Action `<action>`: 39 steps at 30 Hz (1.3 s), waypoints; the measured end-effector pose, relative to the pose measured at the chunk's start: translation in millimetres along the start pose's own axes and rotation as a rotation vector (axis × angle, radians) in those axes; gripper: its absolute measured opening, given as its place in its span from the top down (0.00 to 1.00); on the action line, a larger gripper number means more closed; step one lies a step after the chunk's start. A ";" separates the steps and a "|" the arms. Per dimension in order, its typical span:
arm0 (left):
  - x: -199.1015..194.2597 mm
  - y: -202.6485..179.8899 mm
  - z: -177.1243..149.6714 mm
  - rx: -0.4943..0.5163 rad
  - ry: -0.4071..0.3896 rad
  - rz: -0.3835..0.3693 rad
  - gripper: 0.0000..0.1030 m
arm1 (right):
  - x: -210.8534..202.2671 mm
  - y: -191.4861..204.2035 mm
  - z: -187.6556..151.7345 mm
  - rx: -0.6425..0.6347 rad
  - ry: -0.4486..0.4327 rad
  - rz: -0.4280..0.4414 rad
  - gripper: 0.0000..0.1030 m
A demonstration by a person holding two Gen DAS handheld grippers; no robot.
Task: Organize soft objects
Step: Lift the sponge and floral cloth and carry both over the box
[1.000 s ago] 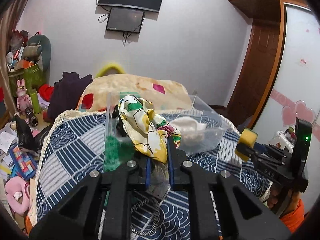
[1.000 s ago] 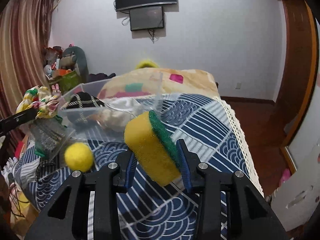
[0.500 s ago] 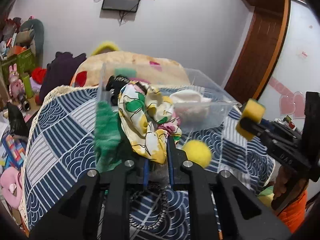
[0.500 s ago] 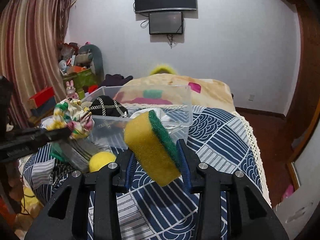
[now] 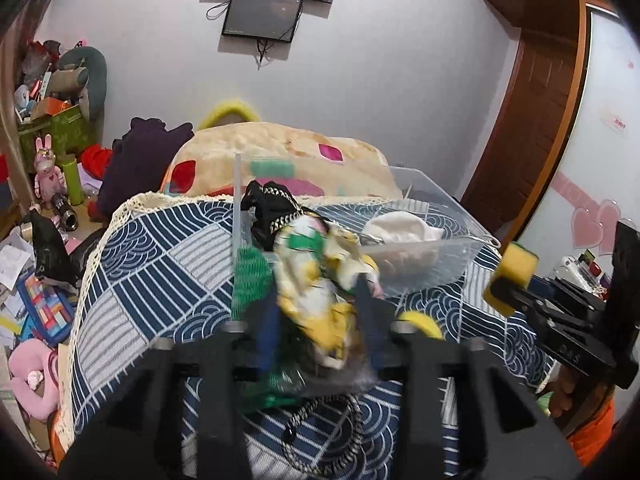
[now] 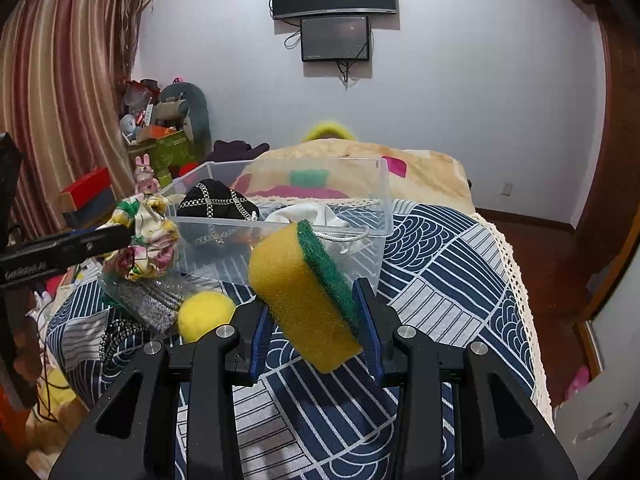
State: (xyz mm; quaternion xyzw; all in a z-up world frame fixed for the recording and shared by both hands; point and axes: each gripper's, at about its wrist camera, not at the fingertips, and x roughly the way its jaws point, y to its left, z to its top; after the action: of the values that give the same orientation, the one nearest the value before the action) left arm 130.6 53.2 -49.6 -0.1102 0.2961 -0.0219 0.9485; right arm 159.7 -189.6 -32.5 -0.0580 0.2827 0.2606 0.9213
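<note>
My left gripper (image 5: 320, 312) is shut on a floral yellow, white and green cloth (image 5: 320, 280), held above the bed just before the clear plastic bin (image 5: 444, 204); the cloth also shows in the right wrist view (image 6: 144, 232). My right gripper (image 6: 312, 320) is shut on a yellow sponge with a green scouring side (image 6: 304, 292), held over the bed to the right of the bin (image 6: 360, 232). The bin holds a black chain-trimmed item (image 6: 218, 202) and a white cloth (image 6: 308, 214). A yellow ball (image 6: 204, 312) lies on the bed in front of the bin.
The bed has a navy and white patterned cover (image 6: 440, 264) and a patterned pillow (image 5: 288, 152) behind the bin. A silver mesh item (image 6: 152, 300) and a black-white cord (image 5: 320, 432) lie near the ball. Clutter and toys (image 5: 44, 168) fill the floor at left.
My left gripper has lifted and moved with the floral cloth toward the bin; the view is blurred. My right gripper has kept the sponge and drawn slightly nearer the bin.
</note>
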 end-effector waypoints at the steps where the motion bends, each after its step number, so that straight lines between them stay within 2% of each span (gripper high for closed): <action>1: 2.7 0.2 1.2 0.005 0.010 0.002 0.92 | 0.0 0.0 0.0 0.001 0.001 0.000 0.66; 5: 5.5 0.6 3.8 0.010 0.001 0.008 0.93 | -0.3 0.4 -0.4 0.002 0.004 -0.001 0.65; 12: -12.0 -5.6 17.7 0.019 -0.070 0.007 0.93 | -0.1 0.8 4.4 -0.002 -0.001 -0.004 0.66; 21: -25.8 -13.0 54.4 0.052 -0.180 0.033 0.93 | -0.2 9.4 34.9 -0.041 -0.060 0.000 0.65; 25: -20.6 -10.2 66.1 0.057 -0.194 0.047 0.93 | 5.8 13.6 52.5 -0.052 -0.080 0.015 0.66; 31: 4.0 0.5 71.6 0.047 -0.142 0.054 0.93 | 23.2 25.8 72.9 -0.076 -0.077 0.047 0.65; 39: 47.0 16.7 63.3 -0.001 0.006 0.025 0.93 | 61.6 46.4 83.1 -0.134 -0.007 0.069 0.65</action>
State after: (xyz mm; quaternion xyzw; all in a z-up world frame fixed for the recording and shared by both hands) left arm 204.7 76.8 -28.8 -0.1068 0.3005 -0.0103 0.9477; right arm 220.0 -101.1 4.6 -0.1090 0.2632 0.3106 0.9068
